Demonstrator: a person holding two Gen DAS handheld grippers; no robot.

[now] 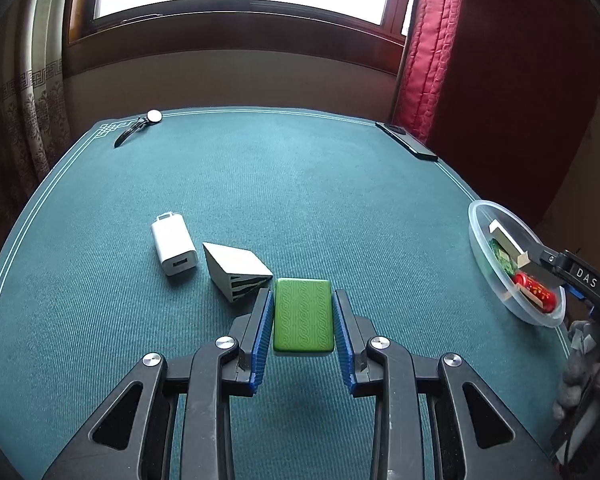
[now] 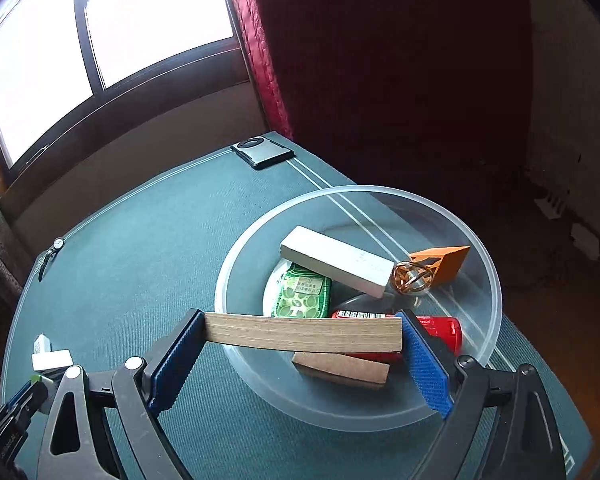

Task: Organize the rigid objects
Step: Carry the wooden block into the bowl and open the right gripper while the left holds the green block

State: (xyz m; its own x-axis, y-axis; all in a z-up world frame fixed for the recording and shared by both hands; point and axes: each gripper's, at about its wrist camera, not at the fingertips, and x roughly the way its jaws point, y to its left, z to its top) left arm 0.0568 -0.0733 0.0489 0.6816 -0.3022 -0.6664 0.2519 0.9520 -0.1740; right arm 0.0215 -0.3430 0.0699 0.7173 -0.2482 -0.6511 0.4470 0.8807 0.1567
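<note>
Sorting into the clear plastic bowl (image 2: pixel 476 240) is under way, by my reading, with both tongs loaded. The right gripper (image 2: pixel 302 334) is pinching a flat wooden block (image 2: pixel 300 332) end to end between its blue ribbed pads (image 2: pixel 424 368), holding it level above the bowl's near rim. The next move, as judged, is calling for the jaws to part so the block is dropping inside, clear of the rim.

Below and beyond that block, the bowl is already holding a second brown block (image 2: pixel 340 368), a red cylindrical can (image 2: pixel 440 332), a green patterned packet (image 2: pixel 302 292), a white rectangular bar (image 2: pixel 336 260), an orange wedge-shaped piece (image 2: pixel 444 262) and a tangle of metal rings (image 2: pixel 412 276).

The left gripper (image 1: pixel 303 314) is gripping a green rounded-corner case (image 1: pixel 303 314) with an embossed wave pattern, one pad on each long side; a faint shadow beneath is suggesting it is lifted off the teal ribbed table mat (image 1: pixel 340 200). That bowl is sitting well to its right, so a carry across is what this tong is needing next.

Just ahead-left of the left jaws a white wedge-shaped box (image 1: pixel 236 270) with striped side is lying, and beside that a smooth white charger (image 1: pixel 174 246). Far ahead are lying a wristwatch (image 1: pixel 140 126) at left and a dark phone (image 1: pixel 406 141) at right
</note>
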